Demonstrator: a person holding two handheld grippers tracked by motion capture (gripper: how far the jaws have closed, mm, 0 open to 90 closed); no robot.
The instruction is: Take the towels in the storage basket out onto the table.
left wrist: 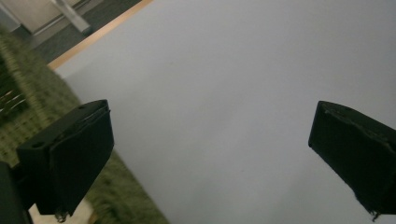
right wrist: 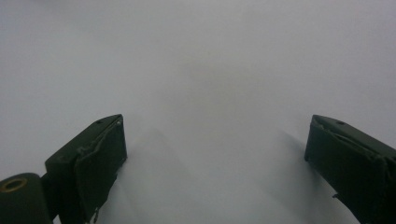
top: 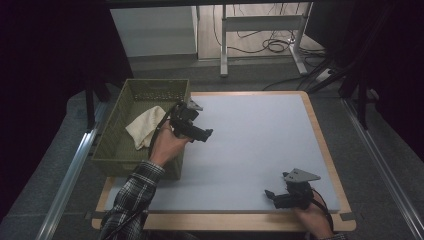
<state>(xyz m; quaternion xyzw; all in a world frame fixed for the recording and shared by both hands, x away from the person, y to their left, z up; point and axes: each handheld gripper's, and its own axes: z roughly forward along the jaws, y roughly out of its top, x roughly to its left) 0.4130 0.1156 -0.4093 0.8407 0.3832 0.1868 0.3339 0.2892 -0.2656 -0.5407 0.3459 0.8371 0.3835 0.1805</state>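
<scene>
Two grippers [top: 207, 133] [top: 270, 194], unlabelled green basket [top: 116, 150]

Cloth [top: 145, 127]: cream-coloured, soft, crumpled into a loose heap with folds showing. Lies inside the basket, toward its right wall, one end draped low toward the near side.

Basket [top: 114, 131]: olive-green plastic, rectangular, open-weave walls, upright at the left edge of the worktop.
</scene>
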